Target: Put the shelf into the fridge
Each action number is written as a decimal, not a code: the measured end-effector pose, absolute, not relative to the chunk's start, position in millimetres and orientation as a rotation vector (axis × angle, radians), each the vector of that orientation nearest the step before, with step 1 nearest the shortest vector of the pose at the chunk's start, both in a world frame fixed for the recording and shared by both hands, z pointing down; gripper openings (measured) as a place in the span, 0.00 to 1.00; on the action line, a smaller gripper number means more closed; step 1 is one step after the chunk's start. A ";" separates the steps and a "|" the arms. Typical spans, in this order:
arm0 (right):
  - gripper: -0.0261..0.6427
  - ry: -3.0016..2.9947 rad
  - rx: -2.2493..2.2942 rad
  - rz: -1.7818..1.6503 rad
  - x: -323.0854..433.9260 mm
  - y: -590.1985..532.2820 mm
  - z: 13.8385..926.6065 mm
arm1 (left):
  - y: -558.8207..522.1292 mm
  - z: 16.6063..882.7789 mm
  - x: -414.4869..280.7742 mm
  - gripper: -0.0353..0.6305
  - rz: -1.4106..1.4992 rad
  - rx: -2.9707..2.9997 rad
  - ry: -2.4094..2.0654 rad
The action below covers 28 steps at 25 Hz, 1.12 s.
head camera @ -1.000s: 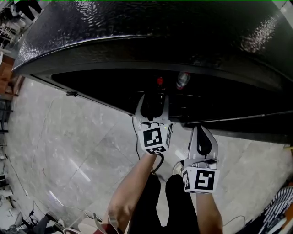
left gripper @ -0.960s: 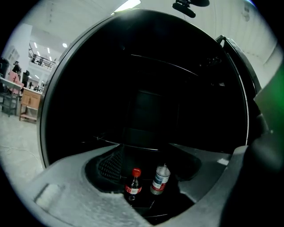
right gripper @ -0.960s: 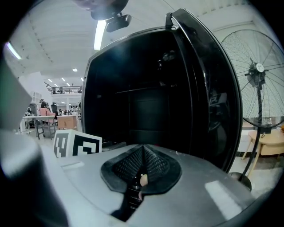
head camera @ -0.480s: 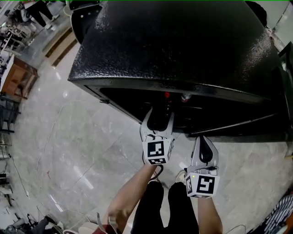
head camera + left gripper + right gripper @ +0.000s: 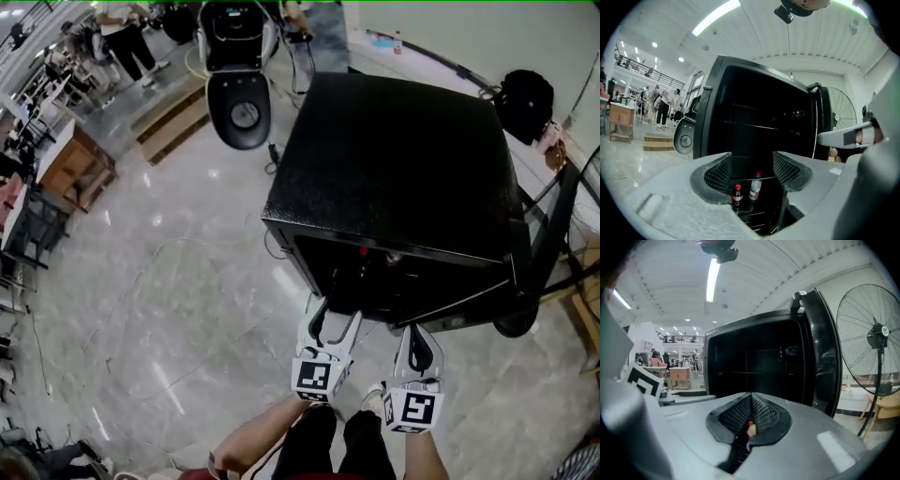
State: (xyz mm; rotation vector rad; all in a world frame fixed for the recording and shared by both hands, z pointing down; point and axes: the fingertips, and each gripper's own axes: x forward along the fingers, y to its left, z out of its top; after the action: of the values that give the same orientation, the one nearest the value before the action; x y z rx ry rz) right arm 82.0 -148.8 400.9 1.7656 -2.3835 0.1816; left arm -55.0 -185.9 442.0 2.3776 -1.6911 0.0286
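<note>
**Head view.** The fridge (image 5: 394, 159) is a black box with a pebbled, faintly glossy top, standing on a polished grey stone floor (image 5: 169, 281). Its door (image 5: 553, 225) hangs open at the right, seen edge-on as a dark bar. The open front faces the person. The inside is so dark that only two red bottle caps show clearly, and no shelf can be made out from here. The left gripper (image 5: 336, 314) is pale grey plastic with a marker cube at its back. Its two fingers spread in a V, with the tips just at the fridge's lower front edge. The right gripper (image 5: 419, 330) lies beside it, its fingers drawn into one point short of the fridge.

**Left gripper view.** The left gripper (image 5: 751, 171) has jaws standing well apart, lined with dark ribbed pads, and they clasp nothing. Through the gap, deep in the fridge (image 5: 754, 117), a cola bottle (image 5: 737, 197) and a clear bottle (image 5: 755, 186) stand side by side, both red-capped. A shelf (image 5: 754, 124) sits inside above them, visible only as a thin pale line across the black interior. Whether it is glass or wire cannot be told.

**Right gripper view.** The right gripper (image 5: 750, 408) has its ribbed pads pressed together, with nothing held. A red cap peeps through the slit below them. The fridge (image 5: 754, 362) shows a faint horizontal shelf line. The door (image 5: 820, 357) curves up at the right, and a wire-caged fan (image 5: 876, 333) stands beyond it.
</note>
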 end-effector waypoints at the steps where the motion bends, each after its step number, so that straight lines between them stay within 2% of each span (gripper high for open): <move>1: 0.03 -2.394 1.758 0.174 82.0 -145.4 392.7 | -175.7 434.9 -58.5 0.47 0.030 2.369 -1.695; 5: 0.03 -2.484 1.715 0.110 67.3 -135.7 350.8 | -138.0 393.7 -94.0 0.47 0.063 2.325 -1.810; 7: 0.03 -2.536 1.702 0.076 62.6 -137.4 327.3 | -125.6 365.0 -109.0 0.42 0.060 2.313 -1.889; 12: 0.03 -2.570 1.711 0.081 72.1 -109.2 280.8 | -83.7 311.5 -119.7 0.42 0.055 2.257 -1.939; 18: 0.03 -2.677 1.642 -0.033 47.5 -110.0 224.8 | -74.8 230.7 -161.7 0.42 -0.055 2.183 -2.095; 25: 0.03 -2.766 1.586 -0.157 37.3 -107.9 161.9 | -64.3 168.1 -174.4 0.43 -0.138 2.252 -2.181; 28: 0.03 -2.805 1.556 -0.220 26.1 -103.2 136.3 | -57.9 142.8 -181.7 0.42 -0.085 2.297 -2.226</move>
State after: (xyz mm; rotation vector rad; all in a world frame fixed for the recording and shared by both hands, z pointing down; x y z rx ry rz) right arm 26.1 -103.2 136.3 1.5560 -2.8047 -0.2203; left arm -181.7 -57.9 142.8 2.2973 -2.2258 -0.0853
